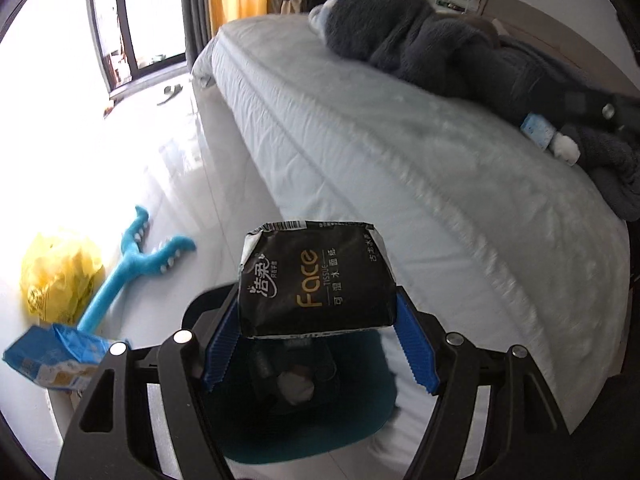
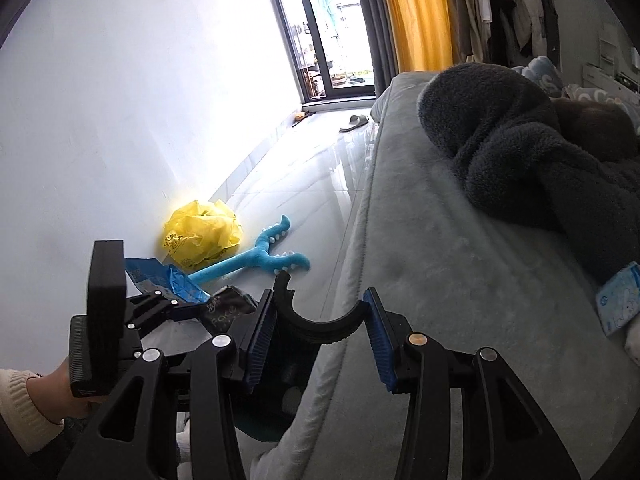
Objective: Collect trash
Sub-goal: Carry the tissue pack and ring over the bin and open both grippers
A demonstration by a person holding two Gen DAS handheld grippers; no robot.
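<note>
My left gripper [image 1: 316, 300] is shut on a black "Face" tissue pack [image 1: 316, 280], its blue pads pressing both sides. The pack hangs over a dark bin [image 1: 304, 432] with a teal liner and trash inside, on the floor beside the bed. In the right wrist view, my right gripper [image 2: 320, 304] is shut on a black ribbed curved piece [image 2: 320, 330] that spans its blue pads. The left gripper [image 2: 224, 312] with the tissue pack [image 2: 228, 308] shows to its left, and the bin [image 2: 276, 396] lies below.
A bed [image 1: 400, 168] with a dark fleece blanket [image 1: 440, 40] fills the right; a blue tissue packet [image 1: 538, 130] and white wad [image 1: 566, 148] lie on it. On the floor by the wall are a yellow plastic bag [image 2: 200, 236], a blue toy [image 2: 256, 260] and a blue wrapper [image 1: 52, 356]. A hand in a cream sleeve [image 2: 24, 400] is at lower left.
</note>
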